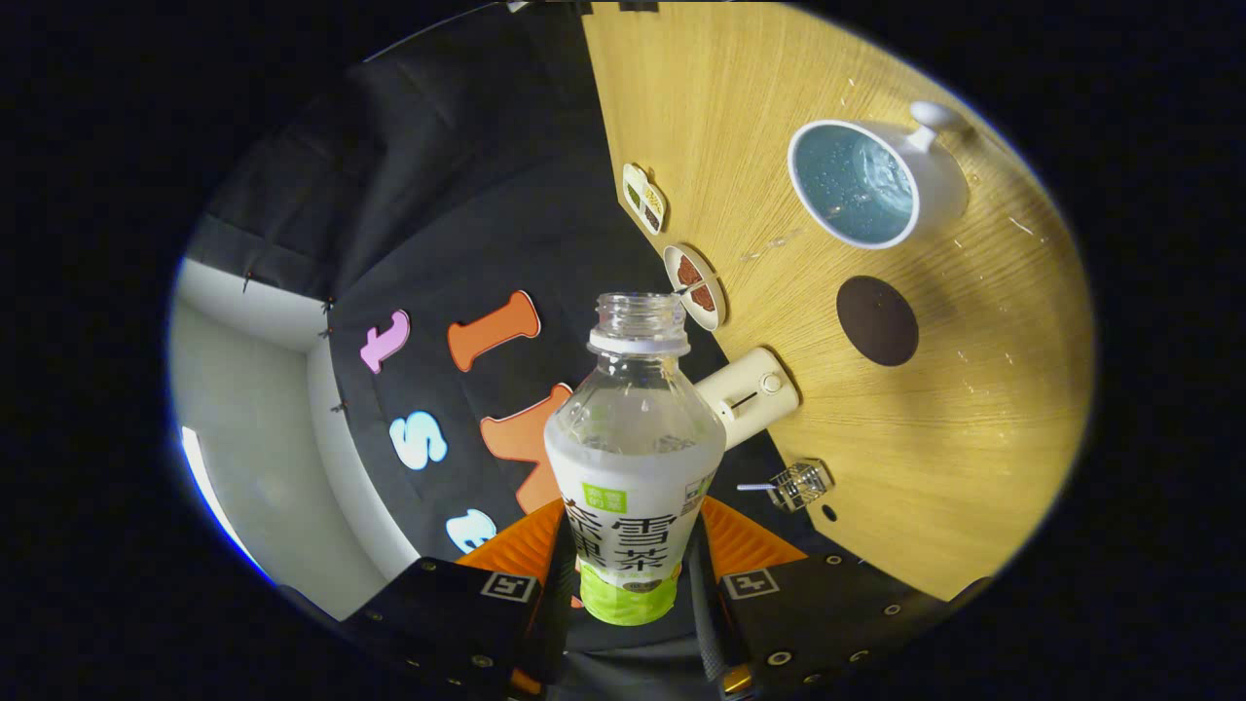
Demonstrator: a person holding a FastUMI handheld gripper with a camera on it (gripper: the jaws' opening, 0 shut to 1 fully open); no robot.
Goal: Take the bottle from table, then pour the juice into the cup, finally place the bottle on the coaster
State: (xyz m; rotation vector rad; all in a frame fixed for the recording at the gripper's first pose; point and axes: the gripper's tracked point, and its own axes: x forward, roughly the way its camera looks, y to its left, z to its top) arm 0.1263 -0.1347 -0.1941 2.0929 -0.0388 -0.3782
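**A:** so where's it at? The gripper [633, 594] has the bottle [633, 467] clamped, one finger pressing on each side of the label, low on the body. Cap's off, the open neck points straight ahead along the fingers.

**B:** yeah, and the whole view is rolled. The table [973, 467] runs up one side like a wall, so I'd guess the bottle is tipped well off upright. Can't really tell how much liquid is left in it, the upper part looks clear.

**A:** the cup [861, 185] is the thing to watch. It sits beyond the fingers and off to the right of the bottle's mouth, well apart from it, handle facing away. Looks like there's already something pale and bubbly inside.

**B:** then the coaster [878, 320], dark round disc, lies between cup and gripper, nearer the table's middle than its edge. If the pour's done, that's the next stop: swing the bottle right, bring it upright, set the base on the disc.

**A:** anything in the way?

**B:** not on that line, imo. Along the table's edge by the cloth there are two little dishes [694, 284], a cream gadget [750, 391] and a small clear box [800, 484]. All sit left of the coaster, the gadget closest. Main risk is landing off-centre or dribbling.
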